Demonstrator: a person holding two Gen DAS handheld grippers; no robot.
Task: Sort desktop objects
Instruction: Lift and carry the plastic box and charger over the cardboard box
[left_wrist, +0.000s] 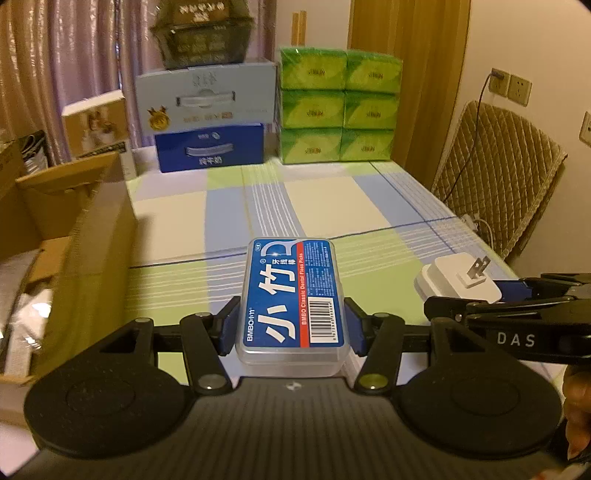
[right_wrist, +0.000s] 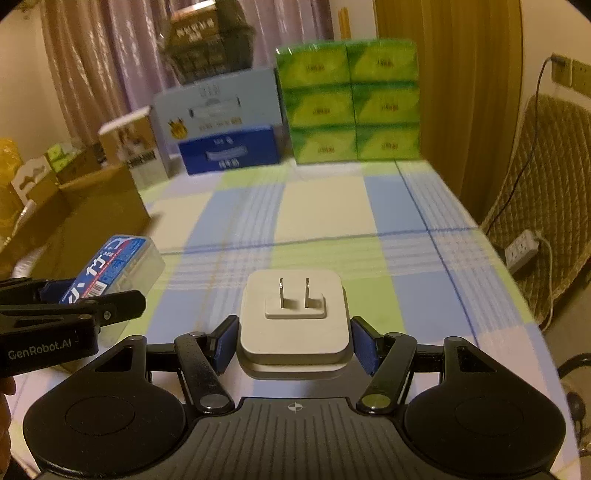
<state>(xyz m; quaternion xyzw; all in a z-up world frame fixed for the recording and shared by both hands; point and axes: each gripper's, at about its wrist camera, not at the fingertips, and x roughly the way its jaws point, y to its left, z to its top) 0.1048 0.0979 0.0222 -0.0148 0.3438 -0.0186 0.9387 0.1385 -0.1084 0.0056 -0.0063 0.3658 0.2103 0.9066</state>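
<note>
Left gripper (left_wrist: 291, 319): closed on the floss-pick box (left_wrist: 291, 295) — blue pads pressed against both long sides near the barcode end.
Floss-pick box: clear plastic case, blue and red label face up, held lengthwise between the left fingers above the checked tablecloth (left_wrist: 332, 192); whether its underside touches the cloth I cannot tell. In the right wrist view it sits at the left edge, tilted, partly behind the left gripper's black finger.
Right gripper (right_wrist: 293, 341): narrowed around the charger plug (right_wrist: 293, 321) — both blue pads at or against its sides; the left pad looks in contact, the right pad is just beside the edge, contact not certain.
Charger plug: white, square with rounded corners, two metal prongs pointing up; held at the near end of the table. In the left wrist view it appears to the right of the floss-pick box, just beyond the right gripper's fingers.
Cardboard box (left_wrist: 74, 236): open, at the table's left side, near the left gripper.
Far end of table: stack of green tissue packs (left_wrist: 338, 107), a dark blue carton (left_wrist: 210, 147) with a pale blue carton (left_wrist: 207, 99) on top of it.
Right of table: quilted chair back (left_wrist: 498, 177).
</note>
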